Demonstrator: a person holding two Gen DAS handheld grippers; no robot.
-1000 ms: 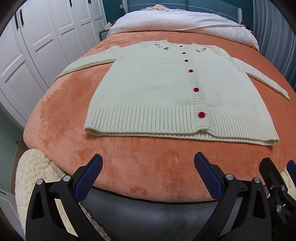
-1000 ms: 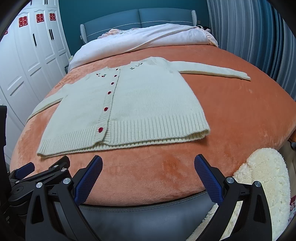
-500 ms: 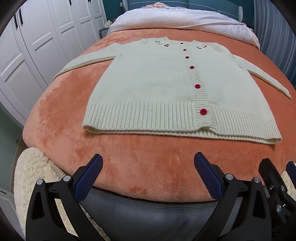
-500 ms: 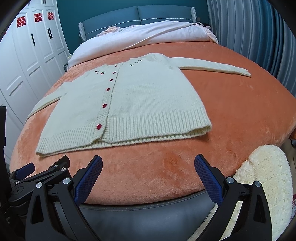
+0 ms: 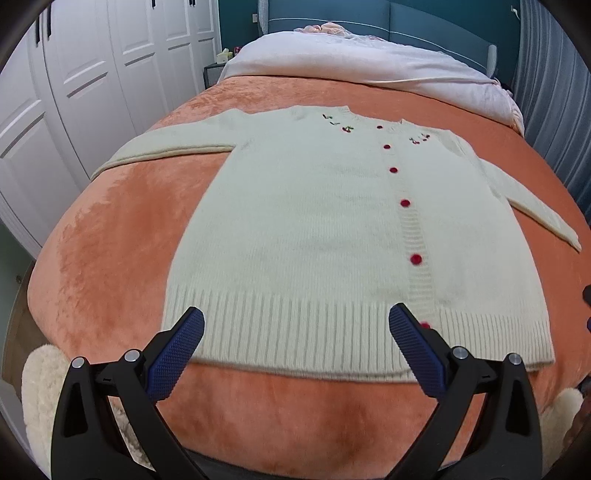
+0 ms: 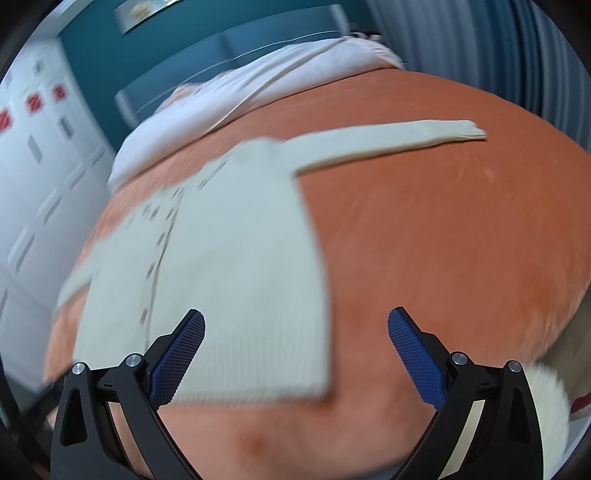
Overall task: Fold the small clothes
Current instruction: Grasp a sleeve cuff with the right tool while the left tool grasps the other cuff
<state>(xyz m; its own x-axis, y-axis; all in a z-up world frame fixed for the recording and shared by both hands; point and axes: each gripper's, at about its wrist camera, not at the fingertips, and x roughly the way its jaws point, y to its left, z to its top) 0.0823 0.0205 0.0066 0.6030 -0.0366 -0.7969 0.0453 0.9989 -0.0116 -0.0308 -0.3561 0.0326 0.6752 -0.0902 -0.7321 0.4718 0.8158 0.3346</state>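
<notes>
A cream knitted cardigan [image 5: 332,229] lies flat and buttoned on the orange blanket [image 5: 110,251] of a bed, front up, with red buttons [image 5: 416,259] running down its placket and both sleeves spread out to the sides. The left gripper [image 5: 295,332] hangs over the ribbed hem at the near edge, its blue-padded fingers [image 5: 177,350] spread wide with nothing between them. The right gripper [image 6: 295,332], in a blurred view, is also spread wide and empty above the cardigan's near right corner [image 6: 303,369]; the right sleeve [image 6: 406,136] stretches away across bare blanket. Nothing lies on the garment. A white duvet [image 5: 369,59] is bunched at the far end against a blue headboard [image 5: 424,26], white wardrobe doors [image 5: 92,74] stand to the left, and a fluffy cream rug [image 5: 37,406] shows below the near edge.
</notes>
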